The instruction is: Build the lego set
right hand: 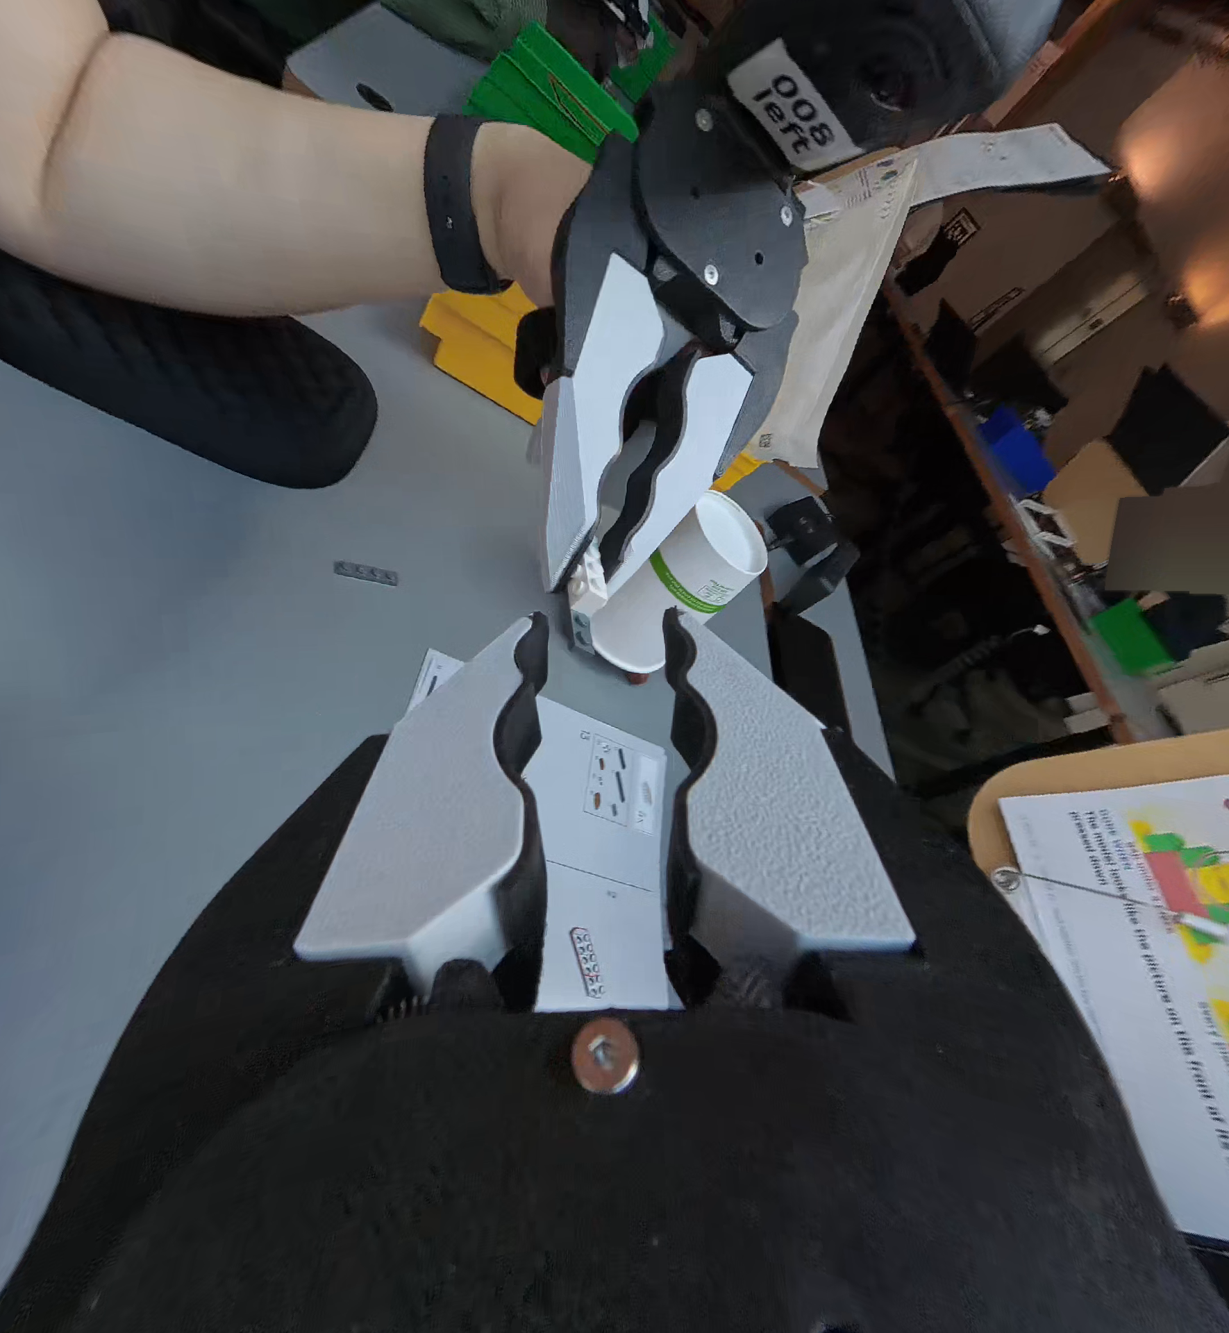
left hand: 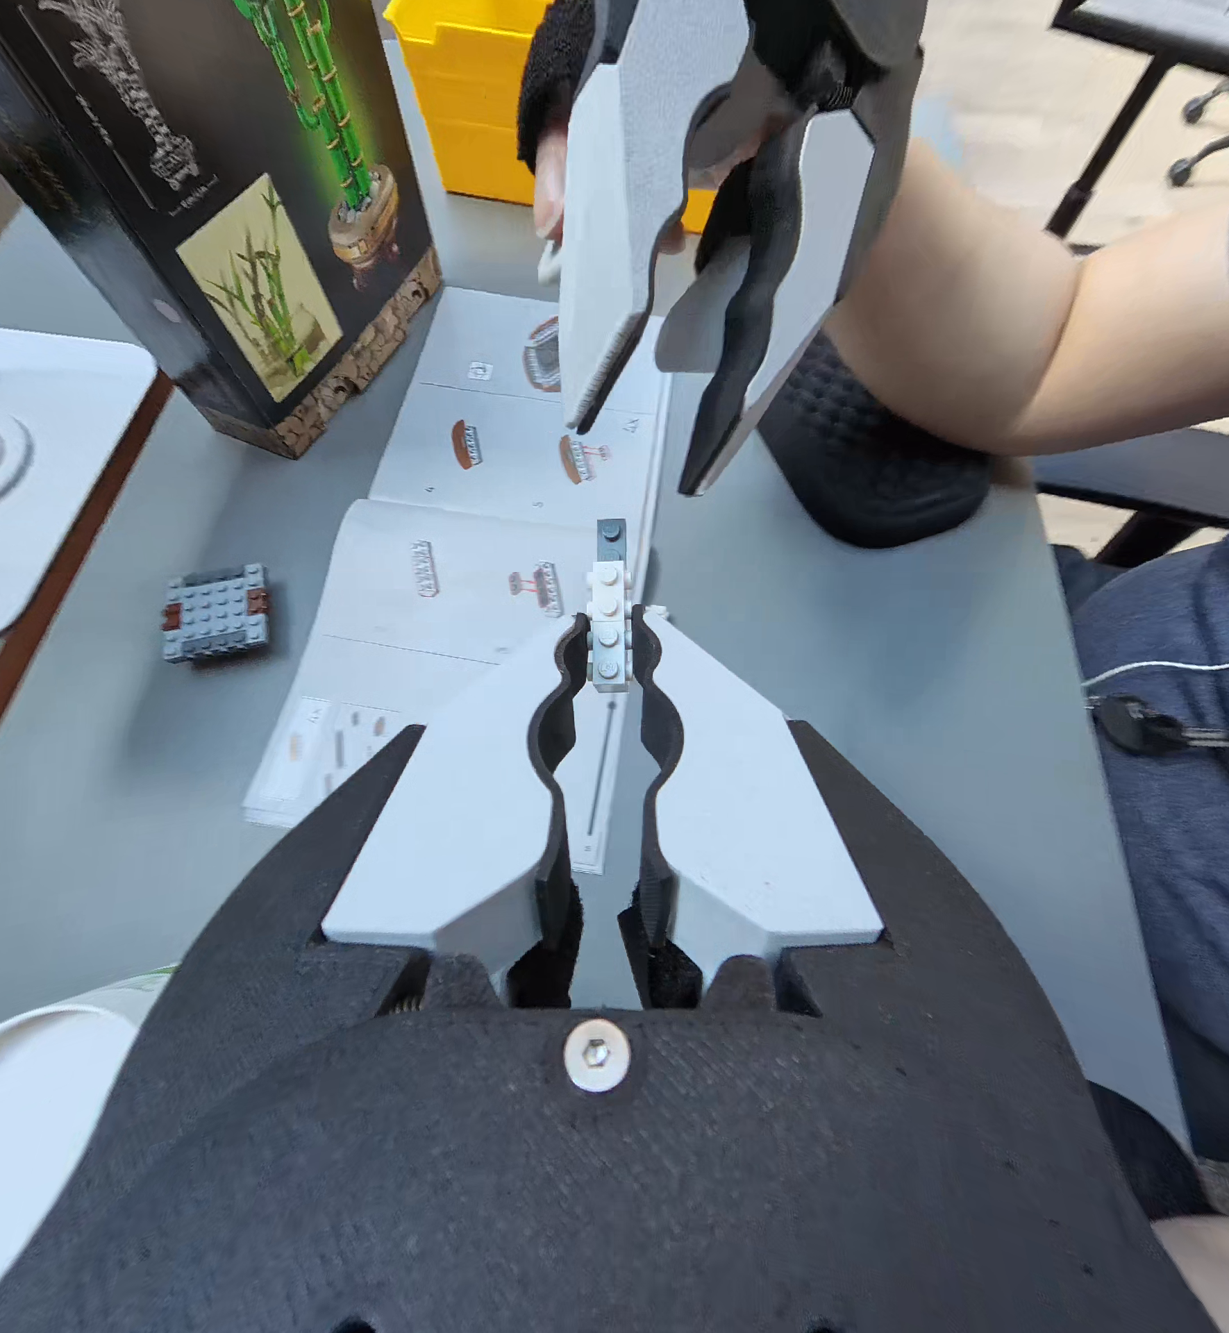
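Note:
My left gripper (left hand: 608,635) is shut on a small strip assembly (left hand: 610,613) of white, light grey and dark grey bricks, held above the open instruction booklet (left hand: 467,577). The assembly also shows in the right wrist view (right hand: 586,588), at the left gripper's (right hand: 586,577) tips. My right gripper (right hand: 604,627) is open and empty, just short of that assembly; in the left wrist view it (left hand: 637,454) hangs open above and beyond the strip. A grey square base build (left hand: 216,613) with brown side pieces lies on the grey table (left hand: 850,721), left of the booklet.
The set's dark box (left hand: 200,216) stands at the back left, a yellow bin (left hand: 482,94) behind it. A white paper cup (right hand: 684,584) lies tilted beyond the grippers. A thin grey plate (right hand: 366,573) lies on the table. A black padded rest (left hand: 871,462) supports a forearm. A printed sheet (right hand: 1174,974) is at right. Only a small space, under 4 cm, lies between the two pairs of fingers. The grey square base build (left hand: 216,613) is about equally far from each gripper, around 25 cm.

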`<state>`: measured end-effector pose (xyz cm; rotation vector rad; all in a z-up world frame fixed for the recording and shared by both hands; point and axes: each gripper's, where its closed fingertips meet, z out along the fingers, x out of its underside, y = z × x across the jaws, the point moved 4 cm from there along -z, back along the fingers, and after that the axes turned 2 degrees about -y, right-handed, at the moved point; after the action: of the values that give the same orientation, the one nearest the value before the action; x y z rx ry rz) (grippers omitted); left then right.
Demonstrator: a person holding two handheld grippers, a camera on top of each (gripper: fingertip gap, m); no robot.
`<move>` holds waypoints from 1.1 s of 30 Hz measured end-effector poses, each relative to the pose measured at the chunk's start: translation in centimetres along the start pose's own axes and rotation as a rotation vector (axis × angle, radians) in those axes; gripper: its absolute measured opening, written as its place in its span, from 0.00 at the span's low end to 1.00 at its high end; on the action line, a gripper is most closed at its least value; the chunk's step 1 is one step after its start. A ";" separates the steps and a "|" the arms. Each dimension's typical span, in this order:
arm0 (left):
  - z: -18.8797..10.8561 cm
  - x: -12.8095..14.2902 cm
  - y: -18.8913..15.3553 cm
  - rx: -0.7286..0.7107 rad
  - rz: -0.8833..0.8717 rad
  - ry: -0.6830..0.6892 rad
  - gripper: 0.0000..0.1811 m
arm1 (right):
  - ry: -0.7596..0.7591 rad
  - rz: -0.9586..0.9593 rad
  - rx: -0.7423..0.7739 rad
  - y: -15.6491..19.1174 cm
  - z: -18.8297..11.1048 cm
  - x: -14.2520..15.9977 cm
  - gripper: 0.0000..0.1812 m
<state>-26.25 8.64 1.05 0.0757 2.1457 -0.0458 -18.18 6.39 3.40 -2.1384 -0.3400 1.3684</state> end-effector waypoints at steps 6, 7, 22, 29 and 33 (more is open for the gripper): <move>-1.7 0.1 -0.7 0.118 -0.129 -0.023 0.05 | 0.108 -0.205 0.049 1.1 2.5 -1.3 0.10; -1.7 0.0 -0.8 0.123 -0.132 -0.025 0.05 | 0.111 -0.220 0.046 1.3 2.6 -1.4 0.07; -2.1 -0.5 -1.0 0.189 -0.158 -0.081 0.05 | 0.165 -0.274 0.050 1.5 2.6 -1.4 0.03; -2.7 -2.1 -0.4 -0.082 0.152 -0.171 0.23 | 0.136 -0.135 0.069 0.4 1.4 -1.3 0.02; -1.7 -2.8 -0.9 -0.321 0.453 -0.112 0.19 | 0.096 -0.063 0.052 0.1 0.9 -1.6 0.02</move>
<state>-26.20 7.71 4.33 0.3598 1.9529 0.5424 -19.65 5.79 4.21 -2.1245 -0.3276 1.2220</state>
